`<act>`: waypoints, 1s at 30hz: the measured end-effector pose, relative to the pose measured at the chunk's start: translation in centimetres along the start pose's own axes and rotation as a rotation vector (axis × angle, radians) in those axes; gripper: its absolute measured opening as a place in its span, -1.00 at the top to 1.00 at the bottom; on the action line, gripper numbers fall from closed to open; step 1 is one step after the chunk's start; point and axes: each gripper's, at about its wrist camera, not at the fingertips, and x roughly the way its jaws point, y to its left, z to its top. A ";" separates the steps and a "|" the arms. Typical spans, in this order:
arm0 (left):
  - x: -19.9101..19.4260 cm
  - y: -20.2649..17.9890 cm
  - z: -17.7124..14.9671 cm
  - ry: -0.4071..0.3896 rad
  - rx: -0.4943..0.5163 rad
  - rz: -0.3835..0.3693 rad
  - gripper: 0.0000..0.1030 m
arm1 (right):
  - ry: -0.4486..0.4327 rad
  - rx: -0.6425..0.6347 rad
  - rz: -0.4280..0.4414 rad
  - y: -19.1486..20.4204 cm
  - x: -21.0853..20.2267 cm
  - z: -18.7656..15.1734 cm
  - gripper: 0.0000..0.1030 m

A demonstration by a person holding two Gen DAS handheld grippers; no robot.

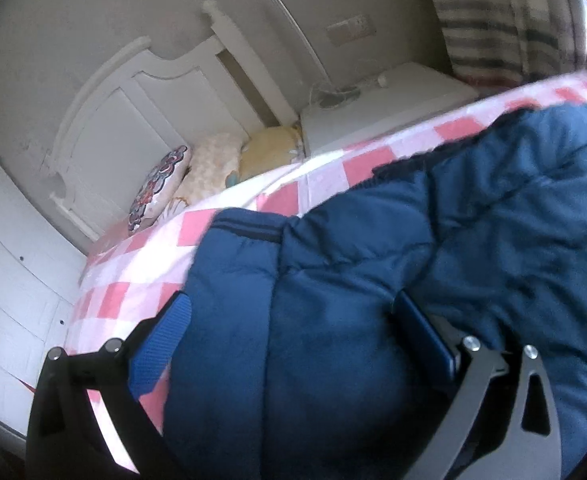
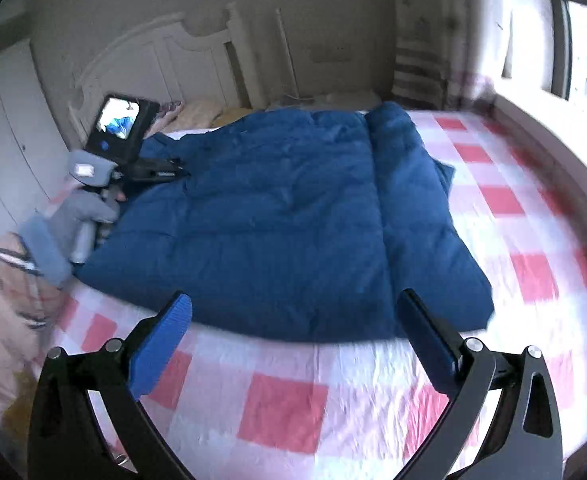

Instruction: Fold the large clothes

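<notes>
A large navy padded jacket (image 2: 277, 216) lies spread on the pink-and-white checked bed sheet (image 2: 285, 408), with one side folded over along its right part. My left gripper (image 1: 293, 328) is open, its jaws wide apart around a bulging part of the jacket (image 1: 373, 280) at its left edge. It also shows in the right wrist view (image 2: 161, 170), at the jacket's far left side. My right gripper (image 2: 293, 332) is open and empty, hovering just in front of the jacket's near edge.
A white headboard (image 2: 173, 52) and pillows (image 1: 197, 172) stand at the far end of the bed. White wardrobes (image 2: 5, 132) line the left. A white bedside cabinet (image 1: 373, 108), a striped curtain (image 1: 493, 20) and a bright window (image 2: 581, 52) are at the right.
</notes>
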 end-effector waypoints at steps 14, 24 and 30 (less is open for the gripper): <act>-3.6 -1.8 -4.4 0.000 -0.124 -0.409 -0.96 | 0.100 0.503 0.201 -8.6 1.5 -5.4 -0.91; -3.6 -2.1 -4.9 -0.028 -0.111 -0.375 -0.96 | 0.000 0.791 0.251 -10.2 8.6 0.6 -0.91; -3.7 -2.2 -5.2 -0.024 -0.123 -0.362 -0.96 | -0.042 0.805 0.205 -10.2 9.4 1.6 -0.88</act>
